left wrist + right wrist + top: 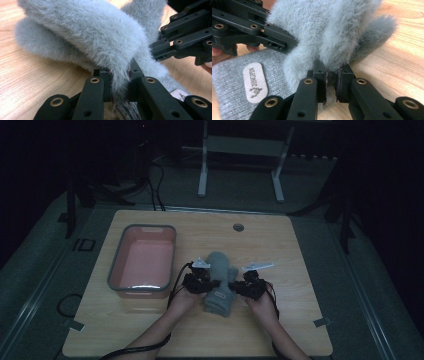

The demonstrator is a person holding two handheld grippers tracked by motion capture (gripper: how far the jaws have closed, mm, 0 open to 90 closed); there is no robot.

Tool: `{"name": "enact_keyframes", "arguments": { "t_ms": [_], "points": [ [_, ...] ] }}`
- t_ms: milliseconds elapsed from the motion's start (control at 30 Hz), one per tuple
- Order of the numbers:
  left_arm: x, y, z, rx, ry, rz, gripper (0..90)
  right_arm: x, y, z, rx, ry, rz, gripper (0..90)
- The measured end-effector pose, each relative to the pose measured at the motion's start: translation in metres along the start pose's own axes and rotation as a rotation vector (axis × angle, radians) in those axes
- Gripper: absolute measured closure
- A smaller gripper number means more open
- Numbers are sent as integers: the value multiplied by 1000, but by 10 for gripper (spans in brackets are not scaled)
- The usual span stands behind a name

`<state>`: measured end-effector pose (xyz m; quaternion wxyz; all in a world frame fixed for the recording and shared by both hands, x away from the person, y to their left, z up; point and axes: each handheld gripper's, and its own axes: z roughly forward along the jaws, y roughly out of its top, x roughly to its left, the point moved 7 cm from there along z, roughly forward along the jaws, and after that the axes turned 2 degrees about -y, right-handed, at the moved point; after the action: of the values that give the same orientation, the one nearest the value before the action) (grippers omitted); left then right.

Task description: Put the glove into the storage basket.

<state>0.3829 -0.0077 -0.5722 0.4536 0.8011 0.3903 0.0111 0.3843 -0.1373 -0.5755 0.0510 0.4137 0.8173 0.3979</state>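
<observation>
I have both hand-held grippers, left (200,282) and right (248,286), clamped on the grey mitten (219,282); it rests on the tabletop (295,270), pink bin (142,261) unfilled.

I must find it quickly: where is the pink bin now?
In the high view the pink bin stands on the table's left half, left of the grey glove.

The high view looks from above the person's side, forward and down, and takes in the whole light wooden table (295,250) from far off. The left gripper view sits very close, low over the wood, looking along its black jaws at the fluffy grey mitten (100,37). The right gripper view is just as close and faces the mitten (332,27) from the other side. All three views share the mitten (218,280) and the wood beneath it.
</observation>
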Motion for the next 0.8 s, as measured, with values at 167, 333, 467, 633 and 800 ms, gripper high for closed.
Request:
{"name": "enact_keyframes", "arguments": {
  "t_ms": [167, 333, 467, 633, 800],
  "points": [
    [-4, 10, -11, -28, -4, 1, 808, 4, 10, -8, -26, 22, 12, 820],
    [-10, 23, -23, -54, 2, 34, 809, 10, 22, -20, -54, 31, -2, 823],
    [-12, 35, -34, -75, 2, 45, 808, 16, 40, -33, -92, 53, -5, 825],
    [-10, 46, -47, -94, 10, 49, 808, 21, 55, -38, -116, 66, -15, 825],
    [-5, 53, -59, -101, 20, 54, 808, 29, 71, -38, -128, 89, -29, 826]
  ]
}}
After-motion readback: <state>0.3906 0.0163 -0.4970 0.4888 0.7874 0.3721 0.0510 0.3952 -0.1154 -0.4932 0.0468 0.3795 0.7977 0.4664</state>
